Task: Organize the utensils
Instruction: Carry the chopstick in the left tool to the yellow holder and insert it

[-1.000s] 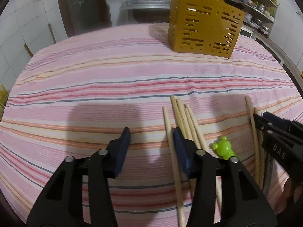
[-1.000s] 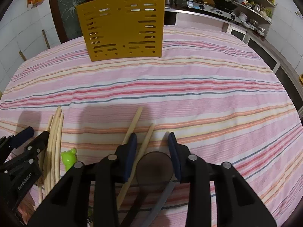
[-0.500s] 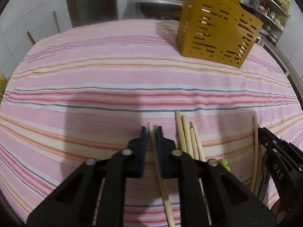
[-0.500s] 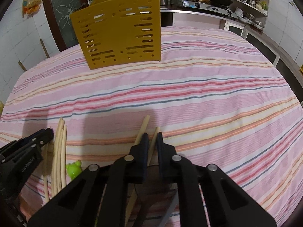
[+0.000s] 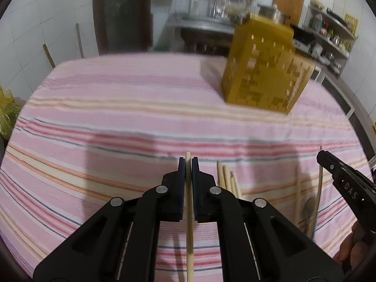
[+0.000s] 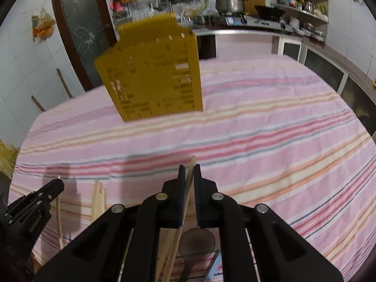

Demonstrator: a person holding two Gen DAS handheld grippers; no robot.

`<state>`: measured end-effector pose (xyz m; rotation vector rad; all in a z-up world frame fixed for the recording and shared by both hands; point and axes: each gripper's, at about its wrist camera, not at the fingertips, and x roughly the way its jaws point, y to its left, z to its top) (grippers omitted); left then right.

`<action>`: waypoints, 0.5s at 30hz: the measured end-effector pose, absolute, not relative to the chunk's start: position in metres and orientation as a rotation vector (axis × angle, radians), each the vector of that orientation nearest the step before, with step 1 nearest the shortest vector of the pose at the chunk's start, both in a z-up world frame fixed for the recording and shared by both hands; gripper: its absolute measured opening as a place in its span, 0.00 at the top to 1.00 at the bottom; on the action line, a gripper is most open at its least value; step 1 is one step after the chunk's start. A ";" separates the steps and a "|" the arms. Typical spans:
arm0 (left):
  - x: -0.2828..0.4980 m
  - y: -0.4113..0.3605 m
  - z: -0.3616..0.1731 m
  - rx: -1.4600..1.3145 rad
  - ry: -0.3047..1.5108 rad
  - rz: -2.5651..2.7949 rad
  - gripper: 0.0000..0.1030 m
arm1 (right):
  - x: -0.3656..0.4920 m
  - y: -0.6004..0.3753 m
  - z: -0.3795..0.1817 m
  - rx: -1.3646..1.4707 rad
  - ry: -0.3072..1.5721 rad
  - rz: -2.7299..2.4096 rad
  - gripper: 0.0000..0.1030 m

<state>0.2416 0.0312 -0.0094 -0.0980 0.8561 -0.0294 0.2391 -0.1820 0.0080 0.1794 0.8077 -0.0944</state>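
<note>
My left gripper (image 5: pixel 188 162) is shut on a pale wooden chopstick (image 5: pixel 189 235), lifted off the striped cloth. My right gripper (image 6: pixel 188 168) is shut on another chopstick (image 6: pixel 185 192), which leans slightly across its jaws. A yellow perforated utensil holder (image 5: pixel 263 80) (image 6: pixel 152 80) stands upright at the far side of the table. Several more chopsticks (image 5: pixel 226 178) (image 6: pixel 98 199) lie on the cloth between the two grippers. A dark spoon bowl (image 6: pixel 197 239) lies under the right gripper. In each view the other gripper shows at the edge, the right gripper (image 5: pixel 345 188) and the left gripper (image 6: pixel 33 209).
The pink striped tablecloth (image 5: pixel 117 122) covers the whole table. Behind it are a kitchen counter with a stove and pot (image 6: pixel 230 3), shelves (image 6: pixel 303 2) and a dark door (image 6: pixel 80 30). A yellow bag (image 5: pixel 7 112) sits at the left edge.
Both grippers shut, each on one chopstick, and then rose with it. The view of the table has pulled back and the yellow holder looks blurred from the motion.
</note>
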 end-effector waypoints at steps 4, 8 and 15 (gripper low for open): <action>0.231 0.035 0.021 -0.110 0.757 -0.029 0.96 | 0.237 -0.186 0.030 0.178 0.733 -0.068 0.93; 0.221 0.034 0.047 -0.120 0.686 -0.049 0.96 | 0.233 -0.192 0.049 0.181 0.664 -0.047 0.94; 0.207 0.023 0.084 -0.112 0.547 -0.054 0.96 | 0.229 -0.196 0.071 0.168 0.574 -0.029 0.94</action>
